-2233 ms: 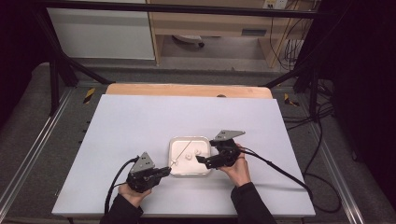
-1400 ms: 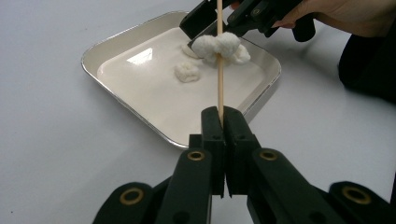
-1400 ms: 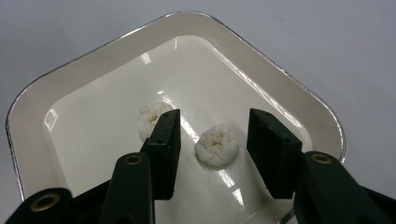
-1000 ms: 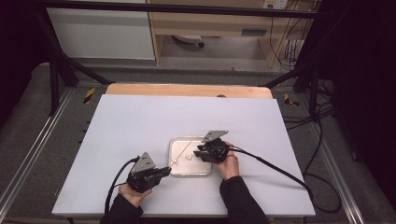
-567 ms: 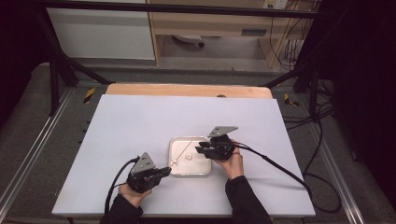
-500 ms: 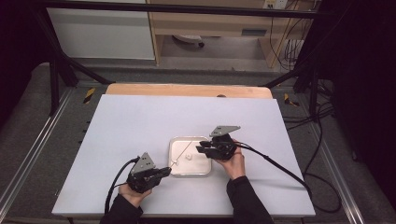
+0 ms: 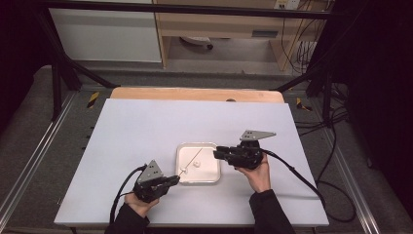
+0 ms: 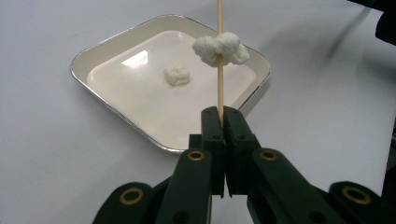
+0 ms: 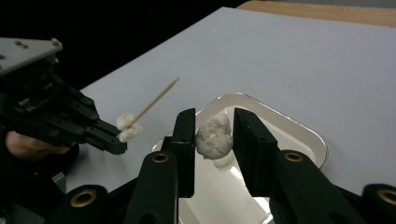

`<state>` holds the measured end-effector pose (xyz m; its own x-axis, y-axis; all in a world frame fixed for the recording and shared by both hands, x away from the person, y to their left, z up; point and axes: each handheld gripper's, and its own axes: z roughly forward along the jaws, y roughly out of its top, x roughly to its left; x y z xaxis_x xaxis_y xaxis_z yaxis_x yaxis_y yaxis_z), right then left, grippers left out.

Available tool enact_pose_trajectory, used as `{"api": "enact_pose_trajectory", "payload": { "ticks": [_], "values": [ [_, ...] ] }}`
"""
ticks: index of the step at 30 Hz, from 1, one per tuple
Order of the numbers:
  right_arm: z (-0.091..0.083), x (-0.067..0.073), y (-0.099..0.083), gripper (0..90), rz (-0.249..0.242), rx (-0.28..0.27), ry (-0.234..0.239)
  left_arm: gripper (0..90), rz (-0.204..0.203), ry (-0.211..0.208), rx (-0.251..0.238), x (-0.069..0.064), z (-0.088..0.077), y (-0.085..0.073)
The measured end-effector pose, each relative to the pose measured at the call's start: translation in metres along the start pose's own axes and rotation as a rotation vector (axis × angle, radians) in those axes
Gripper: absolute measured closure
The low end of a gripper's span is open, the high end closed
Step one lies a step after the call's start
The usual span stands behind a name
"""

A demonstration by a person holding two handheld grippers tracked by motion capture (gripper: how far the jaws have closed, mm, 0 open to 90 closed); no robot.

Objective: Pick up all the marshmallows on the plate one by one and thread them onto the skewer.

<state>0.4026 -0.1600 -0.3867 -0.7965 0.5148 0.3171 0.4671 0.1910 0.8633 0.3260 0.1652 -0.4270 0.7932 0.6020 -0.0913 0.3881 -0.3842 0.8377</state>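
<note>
The left gripper (image 8: 223,122) pinches a thin wooden skewer (image 8: 219,56) upright, a lumpy white popcorn piece (image 8: 220,47) speared on it. The right gripper (image 9: 214,135) clamps another knobbly white puff (image 9: 214,136) above the glossy, round-cornered metal tray (image 7: 181,151), where one more piece (image 8: 177,75) lies.
</note>
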Motion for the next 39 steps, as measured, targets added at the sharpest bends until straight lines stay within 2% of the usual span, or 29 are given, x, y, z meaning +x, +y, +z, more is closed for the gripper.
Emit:
{"api": "enact_pose_trajectory", "payload": {
  "ticks": [8,15,22,39],
  "values": [
    [-0.016,0.004,0.009,70.3,0.046,-0.084,0.076,88.3,0.021,-0.018,-0.011,-0.004,0.0,0.001],
    [-0.016,0.004,0.013,70.3,0.093,-0.132,0.141,88.3,0.041,-0.028,-0.016,-0.008,0.0,0.002],
    [-0.006,0.003,0.011,70.5,0.127,-0.127,0.177,88.3,0.055,-0.038,-0.02,-0.011,0.001,0.002],
    [0.01,0.004,0.004,72.0,0.155,-0.094,0.225,88.3,0.06,-0.043,-0.035,-0.013,0.0,0.002]
  ]
}}
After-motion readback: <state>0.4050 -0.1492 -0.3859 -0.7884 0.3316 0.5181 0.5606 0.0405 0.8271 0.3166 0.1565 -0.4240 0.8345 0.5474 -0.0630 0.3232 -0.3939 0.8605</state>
